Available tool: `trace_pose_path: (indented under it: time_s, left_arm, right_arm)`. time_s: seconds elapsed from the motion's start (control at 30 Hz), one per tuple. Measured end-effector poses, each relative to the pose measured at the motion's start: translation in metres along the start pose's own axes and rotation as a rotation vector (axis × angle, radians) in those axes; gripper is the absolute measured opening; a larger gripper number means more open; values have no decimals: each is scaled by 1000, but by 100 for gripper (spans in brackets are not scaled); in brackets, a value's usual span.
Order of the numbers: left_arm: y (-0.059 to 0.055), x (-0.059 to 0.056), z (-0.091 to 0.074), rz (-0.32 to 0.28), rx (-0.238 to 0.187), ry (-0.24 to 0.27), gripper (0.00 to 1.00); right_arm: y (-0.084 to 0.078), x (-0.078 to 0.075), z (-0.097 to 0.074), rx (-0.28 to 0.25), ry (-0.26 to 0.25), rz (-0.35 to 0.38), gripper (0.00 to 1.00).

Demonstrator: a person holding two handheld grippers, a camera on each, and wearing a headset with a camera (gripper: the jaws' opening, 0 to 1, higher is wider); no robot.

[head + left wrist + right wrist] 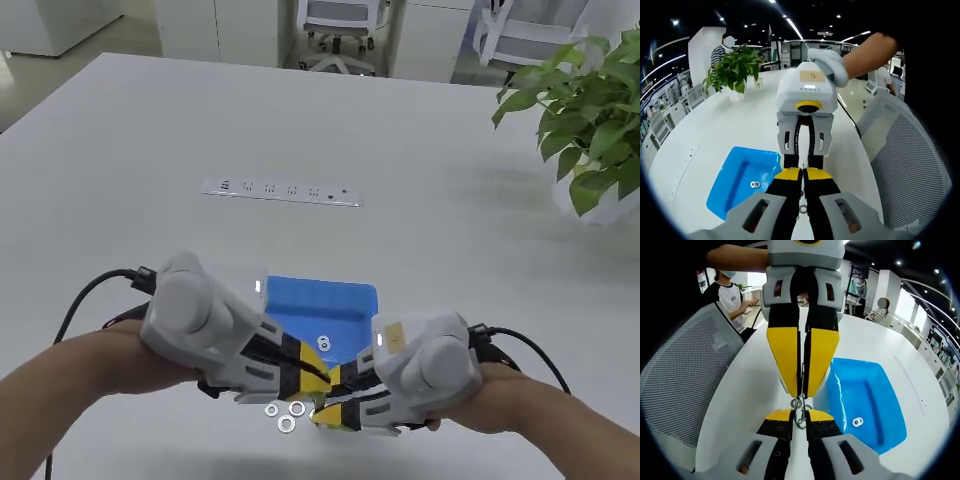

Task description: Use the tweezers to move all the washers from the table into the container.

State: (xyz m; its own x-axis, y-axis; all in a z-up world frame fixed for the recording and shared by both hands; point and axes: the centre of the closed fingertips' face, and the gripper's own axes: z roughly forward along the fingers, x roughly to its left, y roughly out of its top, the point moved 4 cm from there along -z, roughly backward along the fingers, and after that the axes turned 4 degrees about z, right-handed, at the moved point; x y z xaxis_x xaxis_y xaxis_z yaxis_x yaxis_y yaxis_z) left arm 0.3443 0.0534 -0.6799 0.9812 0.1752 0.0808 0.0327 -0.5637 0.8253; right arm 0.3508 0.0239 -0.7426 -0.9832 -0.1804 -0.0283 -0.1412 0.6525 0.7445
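Three loose washers (297, 407) lay on the white table (150, 150), just off the 6 o'clock edge of the blue container (330, 298) and beneath the meeting jaw tips. A lone washer (323, 344) rested inside the container, near its 6 o'clock wall. In the right gripper view the tweezers (801, 398) showed as a thin metal sliver in the slit between the opposite gripper's yellow pads, the tip reaching down among the washers.

The left gripper (802, 173) came in from 9 o'clock with its jaws pressed together on that sliver. The right gripper (800, 416) faced it from 3 o'clock, tip to tip. Its jaws stood a narrow slit apart, and I could not tell whether they gripped anything.

A power strip (280, 190) lay at 12 o'clock of the container. A potted plant (590, 110) stood at 2 o'clock. A mesh chair (685, 385) sat beside the table.
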Motion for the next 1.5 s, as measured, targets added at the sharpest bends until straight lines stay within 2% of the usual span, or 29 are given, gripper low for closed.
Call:
trace_pose_path:
  time_s: [0.47,1.0,1.17,1.37,1.5]
  left_arm:
    - [1,-1,0,-6,-2,-1,5]
    - [-2,0,-1,-13,2,-2,7]
    - [-2,-2,-2,-27,-9,0,12]
    - [-1,-2,-6,-62,-24,17,27]
    - [0,-3,-10,-92,-50,37,36]
  right_arm:
    - [0,0,0,4,-1,38,8]
    - [0,1,0,2,-2,47,8]
    - [2,0,-2,0,-6,47,8]
    - [6,1,-6,-7,-8,46,8]
    - [9,2,-10,-14,-13,44,8]
